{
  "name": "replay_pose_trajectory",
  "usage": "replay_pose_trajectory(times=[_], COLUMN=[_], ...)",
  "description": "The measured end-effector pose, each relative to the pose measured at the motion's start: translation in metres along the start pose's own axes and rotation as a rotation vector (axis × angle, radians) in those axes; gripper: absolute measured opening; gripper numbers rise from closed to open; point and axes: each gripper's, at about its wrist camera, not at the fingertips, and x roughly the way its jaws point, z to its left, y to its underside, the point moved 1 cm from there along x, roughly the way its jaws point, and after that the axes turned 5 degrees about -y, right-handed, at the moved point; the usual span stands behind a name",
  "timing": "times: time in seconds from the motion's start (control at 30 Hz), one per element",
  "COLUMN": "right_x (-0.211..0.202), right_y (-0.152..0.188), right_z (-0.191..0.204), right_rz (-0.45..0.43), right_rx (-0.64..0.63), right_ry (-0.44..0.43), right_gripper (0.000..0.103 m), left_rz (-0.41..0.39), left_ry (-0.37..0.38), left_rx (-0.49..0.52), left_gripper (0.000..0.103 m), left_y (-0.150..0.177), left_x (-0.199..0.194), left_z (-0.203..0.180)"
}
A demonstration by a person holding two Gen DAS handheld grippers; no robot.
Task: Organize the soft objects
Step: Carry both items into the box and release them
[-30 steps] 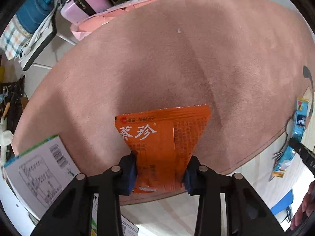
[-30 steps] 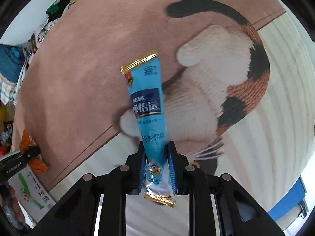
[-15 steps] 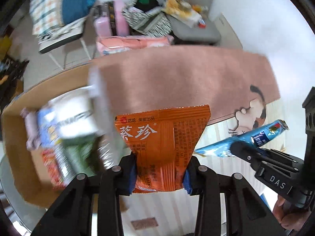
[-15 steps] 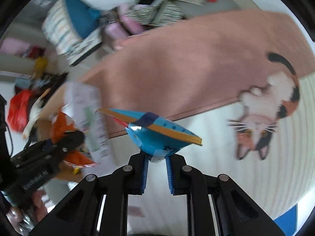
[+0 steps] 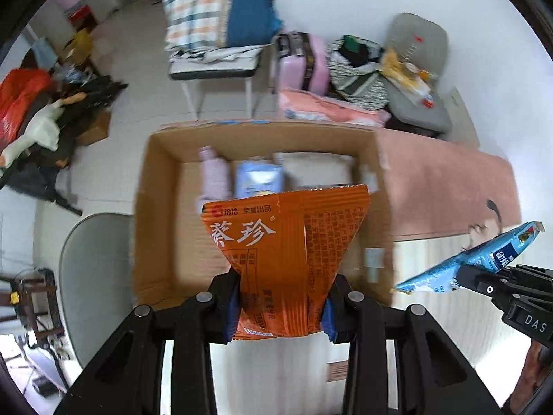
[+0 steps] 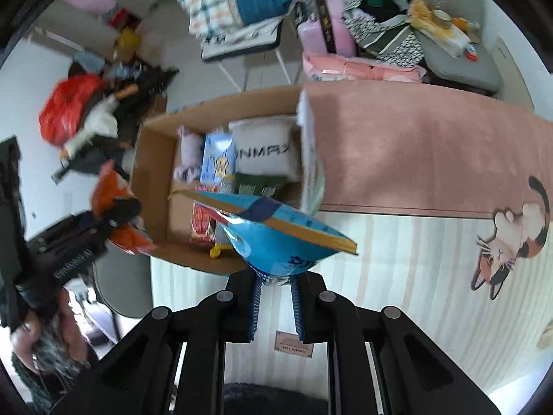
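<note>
My left gripper [image 5: 280,307] is shut on an orange snack packet [image 5: 283,242] and holds it above the near side of an open cardboard box [image 5: 155,207]. My right gripper [image 6: 276,301] is shut on a blue pouch [image 6: 273,231], held near the box's front right corner [image 6: 214,266]; it also shows in the left wrist view [image 5: 473,259]. The box holds a white pillow [image 6: 264,152], a light blue packet [image 6: 216,159], a pink soft item [image 6: 188,148] and other packets. The left gripper with the orange packet [image 6: 110,193] shows at the left of the right wrist view.
A pink rug [image 6: 414,152] with a cat picture [image 6: 508,242] lies right of the box. A chair with folded blankets [image 5: 217,27], a pink suitcase [image 5: 304,62], a grey chair [image 5: 418,79] and piled clutter [image 5: 34,114] stand behind. A grey stool [image 5: 93,263] is left of the box.
Both grippers have lifted off the rug and swung left to the cardboard box, each still gripping its packet. The blue pouch has turned from upright to flat.
</note>
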Motion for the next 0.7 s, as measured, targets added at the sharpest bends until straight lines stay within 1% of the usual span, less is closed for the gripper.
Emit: replay_pose_trajectory(times=[0.1,0.17,0.27,0.33,0.37,0.5,0.6,0.7], right_x=[0.032,0.056,0.091,0.108,0.120,0.145,0.159,0.165], right_y=[-0.012,-0.020,-0.030,-0.035,-0.038,-0.052,-0.059,-0.066], right_z=[0.019,0.029,0.035,0.032,0.032,0.028,0.021,0.015], right_rz=[0.076,0.133,0.215,0.253,0.289,0.325,0.358,0.367], right_rx=[-0.028,-0.048,-0.058,-0.052,-0.046,-0.031,-0.003,0.017], right_ry=[0.060,0.104,0.153,0.168,0.185,0.263,0.282,0.305], right_gripper=[0.017,0.017,0.017,0.017,0.017,0.017,0.017,0.017], left_rz=[0.025,0.060,0.111,0.142,0.171,0.254,0.309,0.350], left_ry=[-0.023,-0.028,-0.042,-0.046,-0.045,-0.024,-0.026,-0.032], left_rx=[-0.025,-0.038,-0.049,-0.057,-0.066,-0.087,-0.089,-0.075], left_gripper=[0.034,0.034,0.034,0.034,0.034,0.034,0.034,0.034], left_y=[-0.001,-0.003,-0.005,-0.006,-0.007,-0.009,-0.008,-0.008], left_x=[0.016,0.033,0.059,0.073,0.086,0.122,0.143,0.159], left_z=[0.023,0.036,0.051,0.059,0.064,0.074,0.076,0.075])
